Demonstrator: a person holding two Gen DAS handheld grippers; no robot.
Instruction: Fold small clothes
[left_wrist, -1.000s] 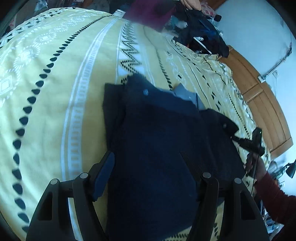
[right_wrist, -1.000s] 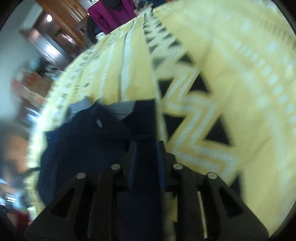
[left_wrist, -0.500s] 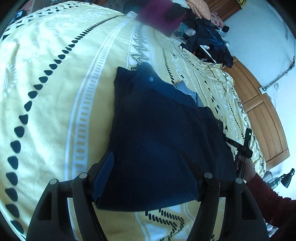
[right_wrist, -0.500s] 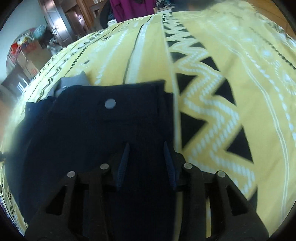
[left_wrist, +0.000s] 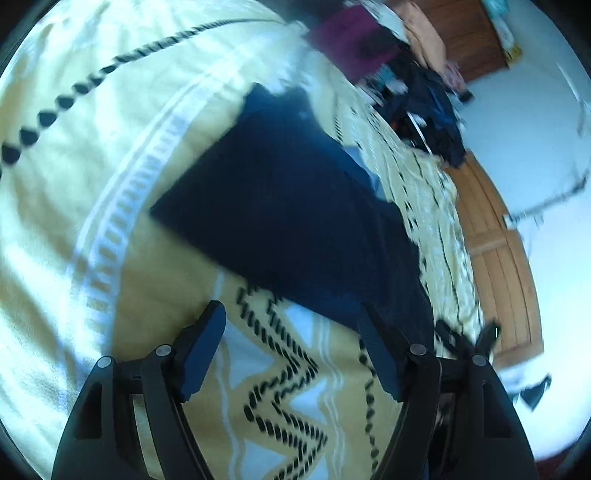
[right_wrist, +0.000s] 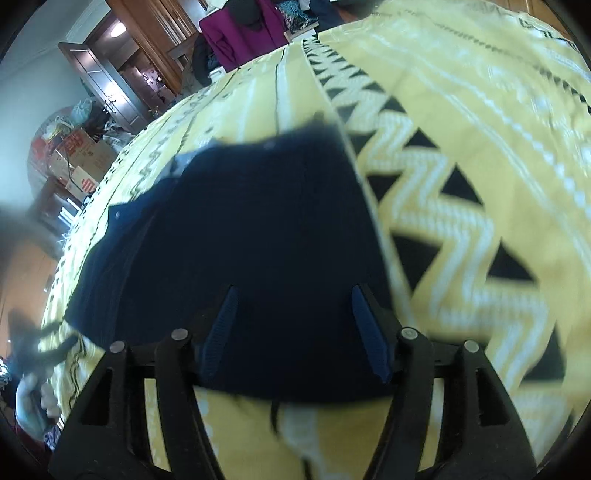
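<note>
A folded dark navy garment (left_wrist: 295, 218) is laid flat on the yellow patterned bedspread (left_wrist: 110, 147), its long axis running away from both released, empty grippers, left (left_wrist: 291, 350) and right (right_wrist: 295, 325).

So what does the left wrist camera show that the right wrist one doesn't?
Only the left wrist view: the open left gripper over bare bedspread, a dark clothes heap and a wooden headboard.

Only the right wrist view: the open right gripper over the garment's near edge, cardboard boxes and a wooden cabinet.

Both: the navy garment lying flat on the yellow bedspread, and a magenta garment beyond.
</note>
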